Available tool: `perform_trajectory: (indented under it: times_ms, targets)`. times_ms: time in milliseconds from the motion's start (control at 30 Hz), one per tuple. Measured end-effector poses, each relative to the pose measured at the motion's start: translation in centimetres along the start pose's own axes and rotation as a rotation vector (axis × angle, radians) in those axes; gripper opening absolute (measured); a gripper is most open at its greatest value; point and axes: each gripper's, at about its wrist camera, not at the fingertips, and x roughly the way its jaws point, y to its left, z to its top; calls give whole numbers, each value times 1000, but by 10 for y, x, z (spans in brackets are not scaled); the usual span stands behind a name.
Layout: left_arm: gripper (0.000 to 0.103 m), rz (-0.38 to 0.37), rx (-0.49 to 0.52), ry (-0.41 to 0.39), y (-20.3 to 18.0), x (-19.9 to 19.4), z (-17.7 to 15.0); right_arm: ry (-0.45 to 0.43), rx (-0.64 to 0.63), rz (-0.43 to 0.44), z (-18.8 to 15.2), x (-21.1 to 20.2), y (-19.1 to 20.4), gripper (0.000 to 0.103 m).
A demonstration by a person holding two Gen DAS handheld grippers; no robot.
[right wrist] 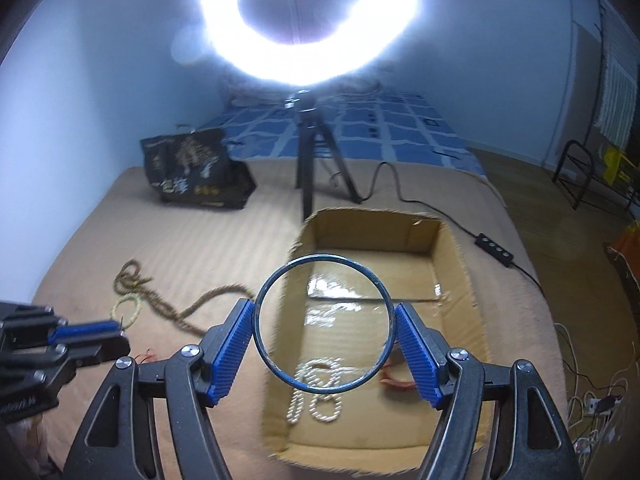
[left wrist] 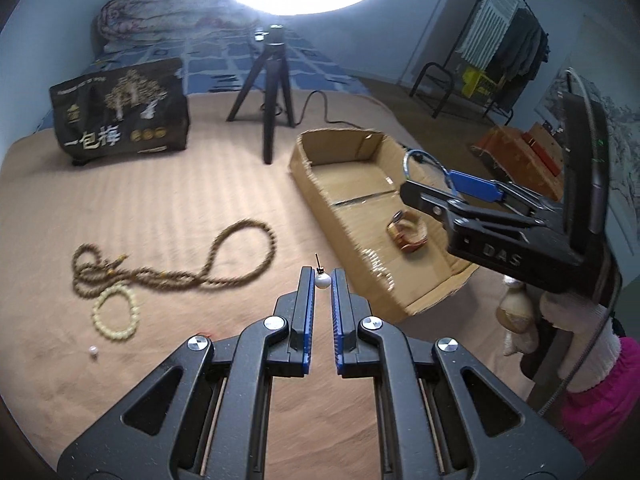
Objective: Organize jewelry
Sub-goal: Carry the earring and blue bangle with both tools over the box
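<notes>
Your box (left wrist: 316, 168) sits right of the rope necklace (left wrist: 224, 256). Bead bracelet (left wrist: 116, 312) just before that necklace; tripod (left wrist: 268, 80) behind both.

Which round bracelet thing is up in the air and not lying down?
The dark blue bangle, pinched between the right tool's blue pads above the cardboard box. The cream bead bracelet lies on the tan bedspread; the brown bracelet lies inside the box.

Ahead of the grippers, a ring light (right wrist: 308, 20) on a black tripod (right wrist: 314, 152) is glaring against pale blue walls (right wrist: 100, 80). A tan bedspread (left wrist: 160, 208) is stretching below, giving way farther off to a blue checked sheet (right wrist: 384, 132). A black printed bag (left wrist: 124, 116) is standing ahead-left. A clothes rack (left wrist: 508, 52) is standing on brown floor (right wrist: 560, 248) far right.
</notes>
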Motion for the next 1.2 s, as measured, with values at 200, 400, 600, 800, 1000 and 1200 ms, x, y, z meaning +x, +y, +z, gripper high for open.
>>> perform_trajectory:
  times_ms: [200, 400, 600, 800, 1000, 1200]
  targets:
    - [6, -34, 3, -2, -22, 17, 10, -3, 40, -13, 10, 8, -27, 73]
    - [6, -62, 9, 12, -42, 39, 18, 8, 74, -14, 16, 22, -47, 73]
    - [6, -75, 9, 38, -53, 63, 22, 31, 81, -15, 18, 42, -60, 73]
    - [6, -77, 4, 54, -56, 76, 23, 42, 108, 2, 18, 57, -73, 73]
    - [6, -89, -1, 68, -59, 83, 24, 47, 110, 7, 18, 63, -75, 73]
    - [6, -103, -2, 70, -63, 86, 23, 43, 123, 5, 19, 66, -79, 76]
